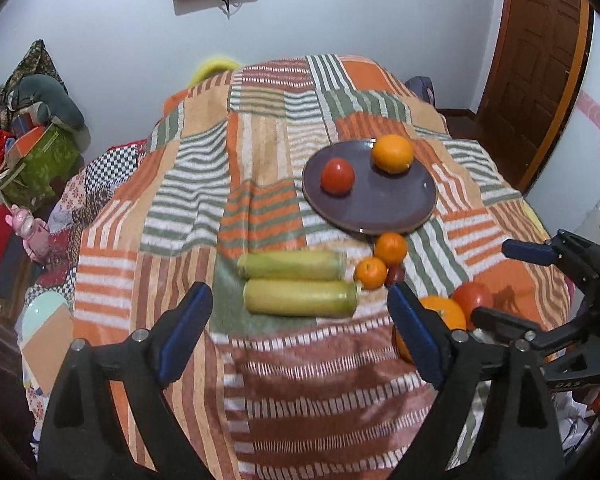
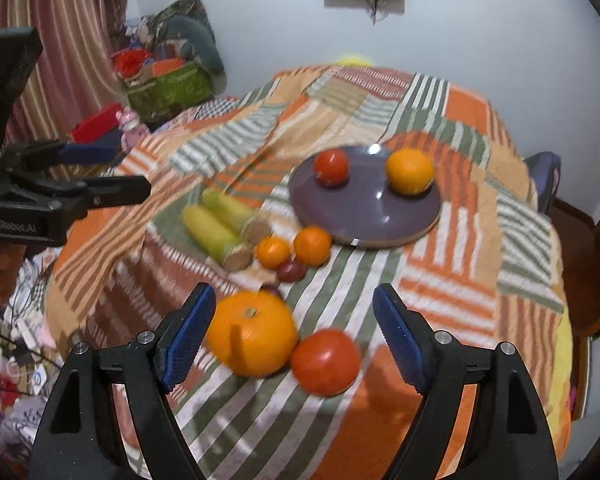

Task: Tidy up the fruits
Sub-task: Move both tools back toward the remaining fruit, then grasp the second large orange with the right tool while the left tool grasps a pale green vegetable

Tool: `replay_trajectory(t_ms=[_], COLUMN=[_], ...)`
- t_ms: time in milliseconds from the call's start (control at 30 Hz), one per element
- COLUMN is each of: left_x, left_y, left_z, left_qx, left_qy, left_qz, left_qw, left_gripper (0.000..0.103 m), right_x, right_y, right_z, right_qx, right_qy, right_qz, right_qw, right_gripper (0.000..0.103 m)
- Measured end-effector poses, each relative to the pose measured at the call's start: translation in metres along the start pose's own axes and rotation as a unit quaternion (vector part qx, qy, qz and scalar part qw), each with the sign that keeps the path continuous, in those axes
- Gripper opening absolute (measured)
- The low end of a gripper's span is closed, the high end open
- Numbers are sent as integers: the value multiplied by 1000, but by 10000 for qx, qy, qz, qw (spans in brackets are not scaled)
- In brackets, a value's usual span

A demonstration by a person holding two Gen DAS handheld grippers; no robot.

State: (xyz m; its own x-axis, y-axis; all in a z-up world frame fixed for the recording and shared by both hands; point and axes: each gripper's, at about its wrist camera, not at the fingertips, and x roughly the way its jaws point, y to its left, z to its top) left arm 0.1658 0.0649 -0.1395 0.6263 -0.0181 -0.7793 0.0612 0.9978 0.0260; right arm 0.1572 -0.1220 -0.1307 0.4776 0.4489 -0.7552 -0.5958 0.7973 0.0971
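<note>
Here my right claw [image 2: 294,334], jaws spread and empty, hangs over the large round orange [image 2: 252,334] and red tomato [image 2: 326,361] lying side by side before the purple ceramic plate [image 2: 364,220], nearer than my left claw [image 1: 300,328], likewise spread

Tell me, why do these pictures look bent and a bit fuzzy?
Both views are fisheye, so the bed and walls bulge, with dark corners. Right wrist view: the orange and tomato are motion-blurred, and the plate shows glare. Left wrist view: sharper, only mildly soft.
</note>
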Motion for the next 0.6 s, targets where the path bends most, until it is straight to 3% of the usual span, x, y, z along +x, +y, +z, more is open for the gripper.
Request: replay_trajectory(t_ms=[400, 600], left_x=[33, 55], left_y=[22, 27], left_z=[-26, -34], left_qx=[-404, -494], left_qy=[542, 789], left_qz=[-53, -10], left_qw=[9977, 9957], left_gripper=[90, 90], right_x=[48, 56], right_y=[28, 38], right_z=[-13, -18], right_qx=[-323, -660], right_qy=[648, 637], right_qz=[261, 111], right_qw=[9970, 9957], right_gripper=[79, 79])
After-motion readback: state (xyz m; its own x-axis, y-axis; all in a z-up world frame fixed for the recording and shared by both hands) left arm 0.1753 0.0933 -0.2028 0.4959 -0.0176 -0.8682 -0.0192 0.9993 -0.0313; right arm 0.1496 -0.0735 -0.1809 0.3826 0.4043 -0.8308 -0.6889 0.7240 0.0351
